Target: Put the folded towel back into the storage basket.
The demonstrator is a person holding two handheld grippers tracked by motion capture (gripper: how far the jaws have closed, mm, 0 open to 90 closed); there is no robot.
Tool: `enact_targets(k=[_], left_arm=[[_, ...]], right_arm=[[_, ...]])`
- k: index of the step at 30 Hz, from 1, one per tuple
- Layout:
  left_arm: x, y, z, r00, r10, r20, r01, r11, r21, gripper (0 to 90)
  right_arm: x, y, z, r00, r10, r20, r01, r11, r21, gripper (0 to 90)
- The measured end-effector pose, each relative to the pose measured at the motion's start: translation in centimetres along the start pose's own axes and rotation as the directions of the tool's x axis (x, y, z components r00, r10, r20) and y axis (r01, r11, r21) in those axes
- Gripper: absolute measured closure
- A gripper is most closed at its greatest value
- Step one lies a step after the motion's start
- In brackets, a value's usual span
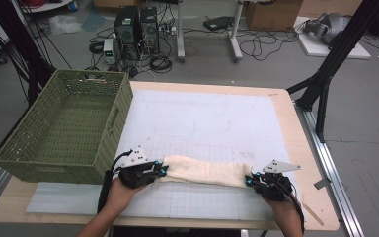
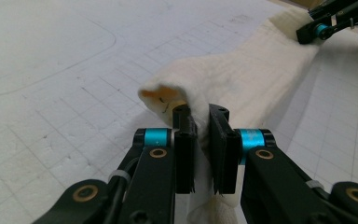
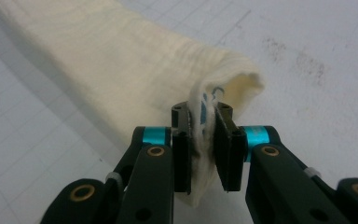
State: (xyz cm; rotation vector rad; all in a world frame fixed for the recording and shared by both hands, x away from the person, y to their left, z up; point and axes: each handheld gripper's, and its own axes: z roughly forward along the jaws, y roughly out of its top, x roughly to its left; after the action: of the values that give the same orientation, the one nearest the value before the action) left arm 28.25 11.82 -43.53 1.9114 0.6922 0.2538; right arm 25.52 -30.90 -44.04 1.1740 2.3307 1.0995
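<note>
While the cream towel (image 1: 205,171) lies stretched across the mat's (image 1: 212,123) near edge, pinched at its 2 ends by the left gripper (image 1: 162,171) and right gripper (image 1: 249,180), uneven lifting could tug a thin fold loose.

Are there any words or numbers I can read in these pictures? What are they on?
None can be read.
Cream cloth: small blue marks at the end held by the right gripper, too blurred to read.
White mat: grid lines and faint outlines, no letters.
Green basket: no label seen.
Black computer towers on the floor: too small to read.
</note>
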Motion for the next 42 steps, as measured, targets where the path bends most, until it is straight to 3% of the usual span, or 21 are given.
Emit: enact_targets(k=[9,13,18,19,27,32,37,42], left_arm=[[0.2,0.5,-1.6,0.9998,-0.008,-0.018,0.006,0.9977,-0.067,80.9],[0.2,0.9,-2.6,0.9996,-0.013,-0.026,0.011,0.9948,-0.101,80.9],[-0.1,1.7,-3.8,0.9995,0.001,-0.03,-0.004,0.9922,-0.124,81.0],[-0.1,1.8,-4.0,0.9994,0.005,-0.034,-0.01,0.9914,-0.13,81.0],[-0.3,2.6,-5.8,0.9988,-0.001,-0.049,-0.007,0.9874,-0.158,81.5],[-0.9,3.4,-8.2,0.997,0.023,-0.073,-0.036,0.9818,-0.186,81.7],[-1.2,3.8,-10.8,0.995,0.008,-0.099,-0.031,0.9738,-0.225,81.7],[-1.2,3.9,-12.3,0.9905,-0.004,-0.138,-0.03,0.9697,-0.242,81.7]], right_arm=[[0.2,0.9,-0.3,0.997,-0.078,0.002,0.078,0.993,-0.085,79.3],[0.3,1.2,-0.3,0.9967,-0.08,-0.014,0.078,0.99,-0.115,79.4],[0.2,2.2,-0.7,0.995,-0.099,-0.008,0.096,0.978,-0.187,80.6],[0.2,2.6,-0.8,0.9954,-0.096,-0.006,0.092,0.971,-0.221,81.0],[0.5,3.7,-0.9,0.994,-0.108,-0.012,0.102,0.96,-0.262,81.3],[0.7,5.5,-0.6,0.9899,-0.139,-0.027,0.125,0.949,-0.289,81.5],[1.6,8.2,0.1,0.979,-0.201,-0.035,0.18,0.931,-0.317,81.5],[2.2,10.6,0.7,0.9712,-0.235,-0.041,0.209,0.922,-0.327,81.5]])
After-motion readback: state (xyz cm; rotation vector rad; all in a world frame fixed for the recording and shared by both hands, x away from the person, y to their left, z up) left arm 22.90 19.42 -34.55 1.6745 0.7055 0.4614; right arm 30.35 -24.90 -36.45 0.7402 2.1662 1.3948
